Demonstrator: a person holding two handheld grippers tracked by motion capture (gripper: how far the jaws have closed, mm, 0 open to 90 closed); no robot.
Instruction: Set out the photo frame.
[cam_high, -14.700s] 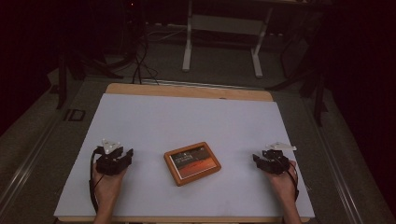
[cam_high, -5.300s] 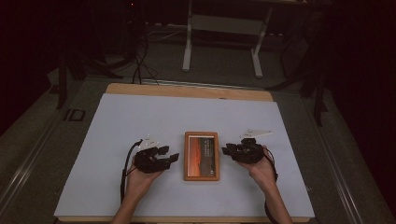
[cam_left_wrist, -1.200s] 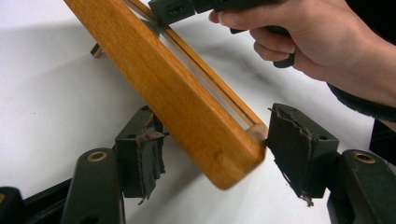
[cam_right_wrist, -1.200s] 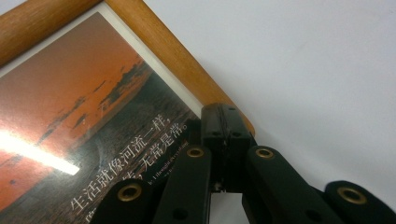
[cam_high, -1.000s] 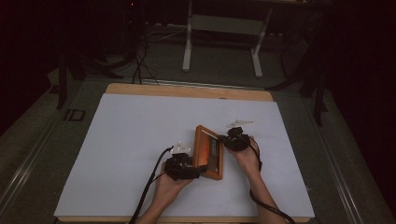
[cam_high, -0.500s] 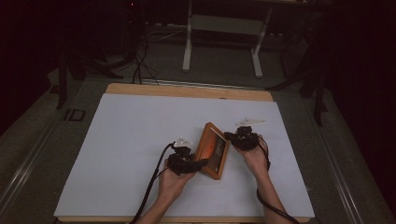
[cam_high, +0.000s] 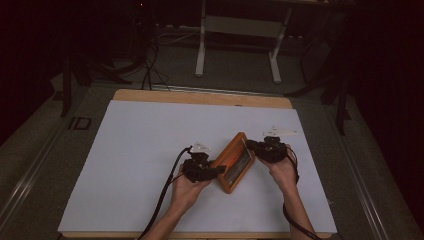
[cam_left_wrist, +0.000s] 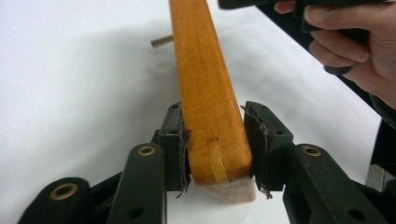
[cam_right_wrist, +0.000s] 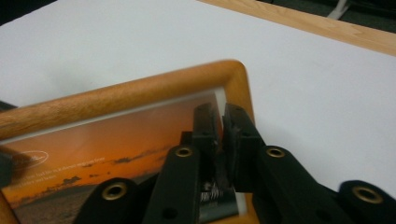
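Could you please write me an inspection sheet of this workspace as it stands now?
Surface: white sheet over a wooden table.
Job's things: wooden picture frame, tilted up on its edge, sunset print facing the right side.
Clutter: nothing seen.
Grippers: left tongs have just been closing, pads on both sides of the frame's edge; right tongs nearly shut at the frame's corner, just opening slightly.
Cables: black cable trails from the left tongs.
Surroundings: dark floor, metal stand legs behind the table.
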